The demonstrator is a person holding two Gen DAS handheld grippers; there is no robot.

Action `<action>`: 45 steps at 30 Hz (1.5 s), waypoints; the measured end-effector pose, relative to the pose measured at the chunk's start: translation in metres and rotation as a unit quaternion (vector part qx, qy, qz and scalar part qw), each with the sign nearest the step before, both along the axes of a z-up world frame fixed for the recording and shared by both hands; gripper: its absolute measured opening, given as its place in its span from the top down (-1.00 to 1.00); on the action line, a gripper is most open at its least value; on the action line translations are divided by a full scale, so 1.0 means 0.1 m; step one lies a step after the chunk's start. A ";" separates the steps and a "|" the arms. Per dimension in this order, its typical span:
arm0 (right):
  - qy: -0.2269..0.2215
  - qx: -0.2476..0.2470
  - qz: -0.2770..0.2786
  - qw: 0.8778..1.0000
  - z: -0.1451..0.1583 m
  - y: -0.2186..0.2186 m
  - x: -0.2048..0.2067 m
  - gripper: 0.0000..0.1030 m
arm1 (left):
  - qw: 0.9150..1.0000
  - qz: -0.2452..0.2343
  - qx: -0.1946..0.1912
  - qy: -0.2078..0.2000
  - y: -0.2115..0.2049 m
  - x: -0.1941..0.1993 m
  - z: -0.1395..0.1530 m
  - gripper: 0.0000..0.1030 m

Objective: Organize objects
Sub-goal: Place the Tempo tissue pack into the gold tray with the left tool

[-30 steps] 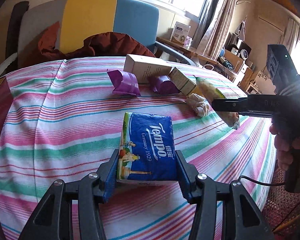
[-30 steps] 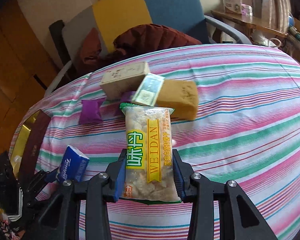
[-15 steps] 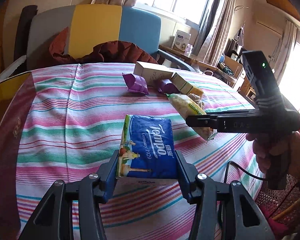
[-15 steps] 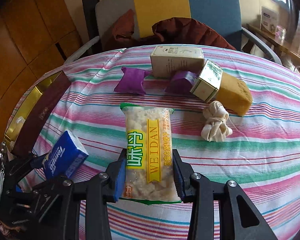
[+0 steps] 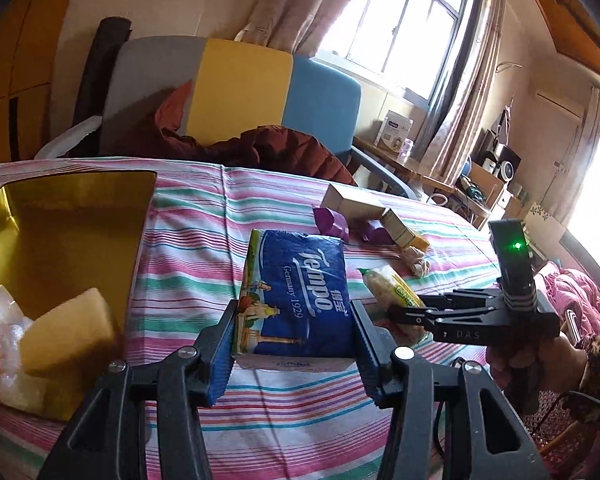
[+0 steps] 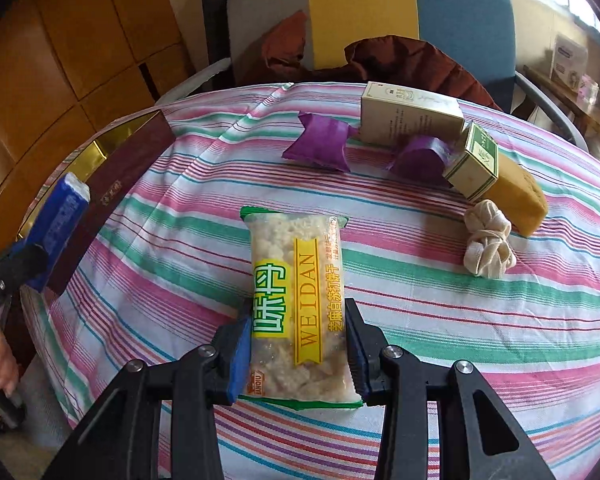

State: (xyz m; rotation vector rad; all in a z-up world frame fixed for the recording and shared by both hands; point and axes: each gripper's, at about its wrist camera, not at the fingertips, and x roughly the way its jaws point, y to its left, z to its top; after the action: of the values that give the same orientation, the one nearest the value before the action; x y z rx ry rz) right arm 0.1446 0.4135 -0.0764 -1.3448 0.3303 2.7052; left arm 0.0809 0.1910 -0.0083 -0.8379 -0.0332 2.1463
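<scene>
The left gripper (image 5: 294,334) pinches a blue tissue pack (image 5: 296,292) between its pads, held up over the striped tablecloth (image 5: 188,248). The right gripper (image 6: 296,354) clamps a clear snack bag (image 6: 296,304) by its lower end, also above the cloth (the yellow label reads WEIDAN). Each tool shows in the other's view, a hand (image 5: 540,364) wrapped round the right one's grip.

Beside the left gripper sits an open box (image 5: 72,216) with a gold lining, at the table's edge; a yellow sponge (image 5: 66,328) and something clear and knobbly lie in it.

Farther across the cloth lies a knotted cream cloth (image 6: 488,240), touching a mustard block (image 6: 520,196). A small green-and-white carton (image 6: 474,162) leans on that block, with two purple wrappers (image 6: 324,146) and a beige carton (image 6: 408,116) just beyond.

Behind the table stands a chair (image 6: 380,4) in grey, yellow and blue, a rust-red jacket (image 6: 412,60) heaped on it.
</scene>
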 end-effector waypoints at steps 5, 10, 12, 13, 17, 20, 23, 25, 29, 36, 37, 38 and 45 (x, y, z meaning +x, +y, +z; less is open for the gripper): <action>0.003 -0.005 -0.005 1.000 0.01 -0.06 0.00 0.19 | 0.998 0.049 0.025 -0.005 -0.36 -0.25 0.15 -0.02; 0.019 -0.033 -0.025 0.999 0.10 -0.11 0.01 0.19 | 0.994 0.100 0.028 -0.026 -0.68 -0.58 0.15 -0.02; 0.025 -0.040 -0.025 0.999 0.13 -0.18 0.01 0.19 | 0.991 0.121 0.029 -0.045 -0.81 -0.71 0.10 -0.02; 0.027 -0.043 -0.025 0.998 0.14 -0.22 0.01 0.19 | 0.990 0.128 0.027 -0.055 -0.86 -0.76 0.07 -0.02; 0.037 -0.047 -0.016 0.998 0.21 -0.43 -0.01 0.19 | 0.984 0.150 0.020 -0.092 -1.01 -0.95 -0.06 -0.02; 0.046 -0.050 -0.007 0.998 0.28 -0.61 -0.06 0.19 | 0.980 0.165 0.012 -0.110 -1.11 -1.05 -0.15 -0.02; 0.059 -0.054 0.002 0.997 0.36 -0.79 -0.10 0.19 | 0.978 0.178 0.005 -0.111 -1.18 -1.08 -0.19 -0.02; 0.067 -0.062 0.009 0.996 0.40 -0.89 -0.14 0.19 | 0.978 0.181 -0.010 -0.103 -1.20 -1.10 -0.20 -0.03; 0.077 -0.076 0.021 0.994 0.47 -1.06 -0.21 0.19 | 0.977 0.190 -0.044 -0.087 -1.20 -1.12 -0.23 -0.10; 0.075 -0.083 0.038 0.993 0.49 -1.32 -0.28 0.19 | 0.973 0.201 -0.010 -0.112 -1.32 -1.15 -0.23 -0.31; 0.075 -0.085 0.040 0.993 0.49 -1.34 -0.30 0.19 | 0.969 0.215 -0.004 -0.120 -1.37 -1.16 -0.23 -0.31; 0.076 -0.087 0.042 0.992 0.50 -1.37 -0.31 0.19 | 0.964 0.231 -0.001 -0.127 -1.41 -1.17 -0.23 -0.31; 0.081 -0.083 0.064 0.991 0.59 -1.59 -0.42 0.19 | 0.948 0.289 0.030 -0.125 -1.69 -1.19 -0.05 -0.31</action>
State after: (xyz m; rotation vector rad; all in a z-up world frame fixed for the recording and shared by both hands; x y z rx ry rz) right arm 0.1024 0.2540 -0.0177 -1.2270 0.5119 2.9607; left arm -0.0384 0.0224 -0.0133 -1.1677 -0.5325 2.5396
